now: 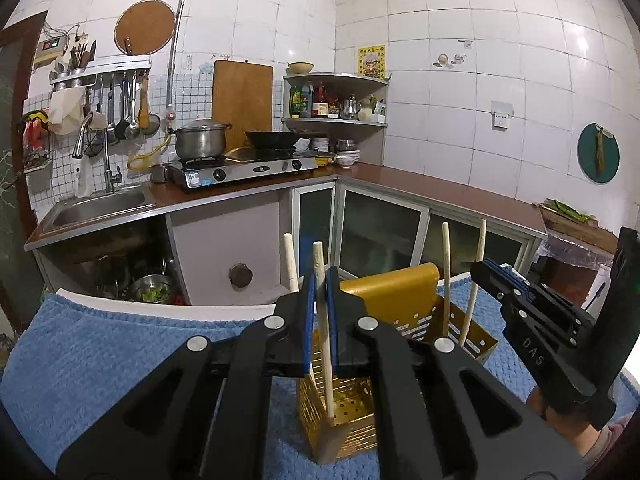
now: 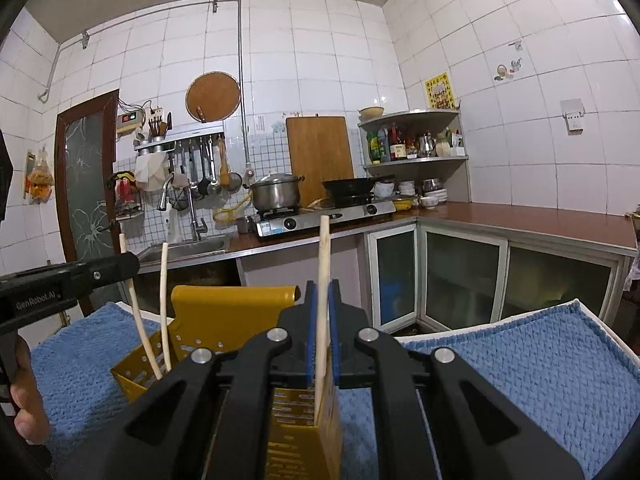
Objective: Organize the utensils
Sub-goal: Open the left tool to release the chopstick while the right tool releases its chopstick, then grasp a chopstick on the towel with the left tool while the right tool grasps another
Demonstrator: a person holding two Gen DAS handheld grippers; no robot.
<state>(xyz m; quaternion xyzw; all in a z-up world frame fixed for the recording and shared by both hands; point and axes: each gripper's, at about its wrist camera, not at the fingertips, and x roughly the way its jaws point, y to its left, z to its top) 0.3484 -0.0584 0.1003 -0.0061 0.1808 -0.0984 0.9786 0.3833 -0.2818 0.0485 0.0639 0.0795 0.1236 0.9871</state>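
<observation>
A yellow perforated utensil holder (image 1: 400, 320) (image 2: 224, 312) stands on a blue towel. In the left wrist view my left gripper (image 1: 319, 280) is shut on a pale chopstick (image 1: 323, 320) whose lower end is inside the holder's near compartment. Another chopstick (image 1: 291, 262) rises just behind its left finger. Two chopsticks (image 1: 446, 276) stand in the far compartment. My right gripper (image 2: 322, 288) is shut on a chopstick (image 2: 322, 312) that reaches down into the holder. It shows from the side in the left wrist view (image 1: 486, 270). The left gripper (image 2: 128, 264) shows at the left of the right wrist view.
The blue towel (image 1: 120, 352) (image 2: 520, 356) covers a white-edged table. Beyond stand a brown counter (image 1: 440, 188) with cabinets, a gas stove (image 1: 244, 168) with a pot and wok, a sink (image 1: 100, 204) and a corner shelf (image 1: 336, 100) with bottles.
</observation>
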